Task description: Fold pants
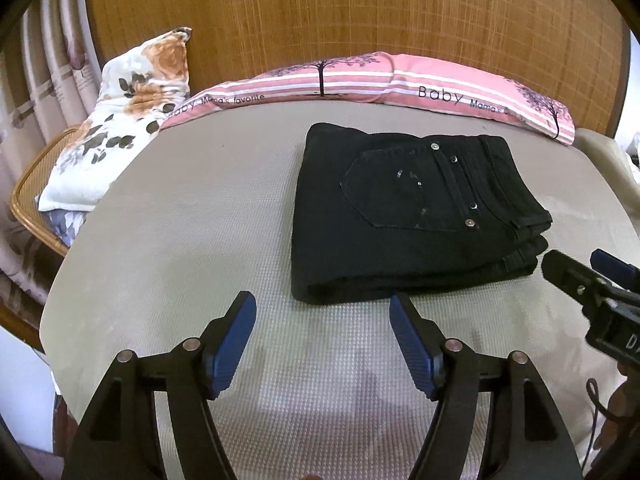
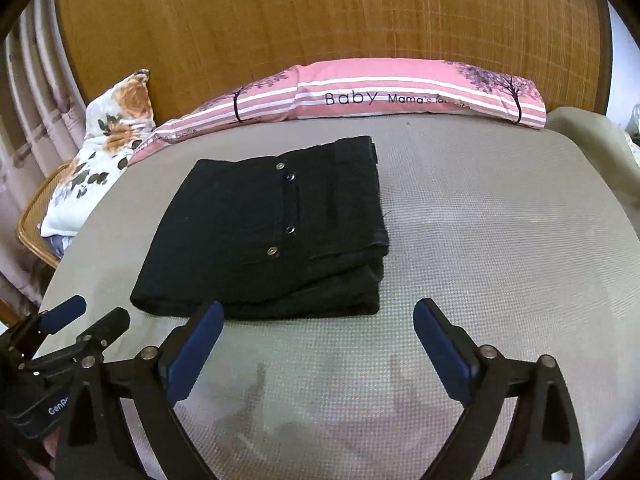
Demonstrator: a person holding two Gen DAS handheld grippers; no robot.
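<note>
Lying folded into a thick rectangle, the black denim pants (image 1: 412,216) sit on the grey textured mattress (image 1: 180,248), back pocket and metal rivets facing up, the waistband end to the right and the layered edges stacked on the near right side. My left gripper (image 1: 322,334) hangs over bare mattress just near of the bundle, its blue-padded jaws spread with nothing between them; my right gripper (image 2: 318,334) is likewise wide apart and empty, its left pad just overlapping the near edge in view. I judge the fold essentially finished; doing this step well means lifting both tools clear without snagging those loose near layers. Beyond lie a pink striped pillow (image 1: 400,76) and a floral cushion (image 1: 132,112) against the woven wooden headboard (image 1: 340,12).
</note>
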